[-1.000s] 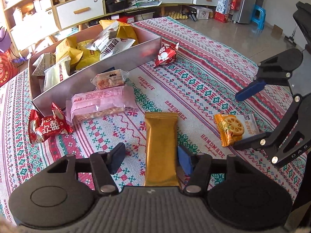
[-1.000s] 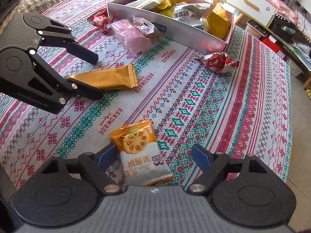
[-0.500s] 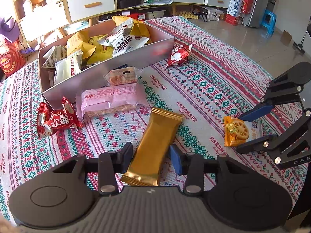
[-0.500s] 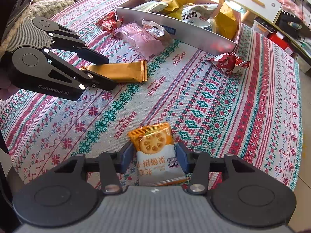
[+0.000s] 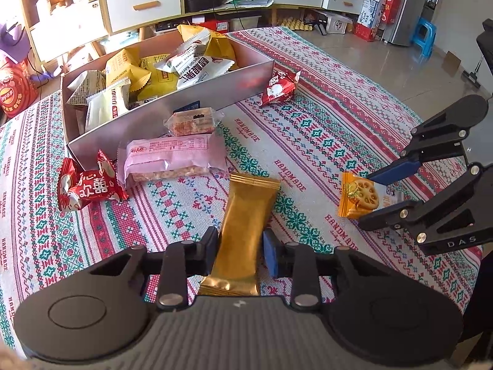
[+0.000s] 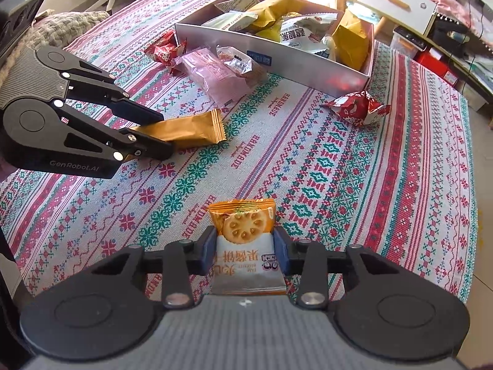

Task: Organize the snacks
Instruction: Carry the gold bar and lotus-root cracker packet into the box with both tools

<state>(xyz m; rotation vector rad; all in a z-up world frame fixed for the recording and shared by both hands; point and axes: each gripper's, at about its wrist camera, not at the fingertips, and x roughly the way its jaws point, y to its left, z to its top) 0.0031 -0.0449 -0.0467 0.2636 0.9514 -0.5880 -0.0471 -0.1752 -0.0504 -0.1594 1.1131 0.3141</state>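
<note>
My left gripper (image 5: pixel 238 246) is shut on a long gold snack bar (image 5: pixel 246 222), lifted a little off the patterned cloth; it also shows in the right wrist view (image 6: pixel 185 131). My right gripper (image 6: pixel 245 248) is shut on an orange-and-white biscuit packet (image 6: pixel 243 240), seen from the left wrist view too (image 5: pixel 359 195). A silver box (image 5: pixel 148 123) holding several snack packets stands at the back. On the cloth in front of it lie a pink packet (image 5: pixel 172 160), a clear-wrapped cake (image 5: pixel 192 121) and two red candy packets (image 5: pixel 84 185) (image 5: pixel 279 88).
The table is covered with a red, green and white cloth (image 6: pixel 339 169). Its edge falls to the floor on the right (image 5: pixel 416 86). Shelves and drawers (image 5: pixel 141 3) stand behind the table. A grey knitted cushion (image 6: pixel 61 21) lies at the far left.
Both grippers have closed on their packets and lifted them. The gold bar has tilted and risen from the cloth. The biscuit packet has come up between the right fingers.
</note>
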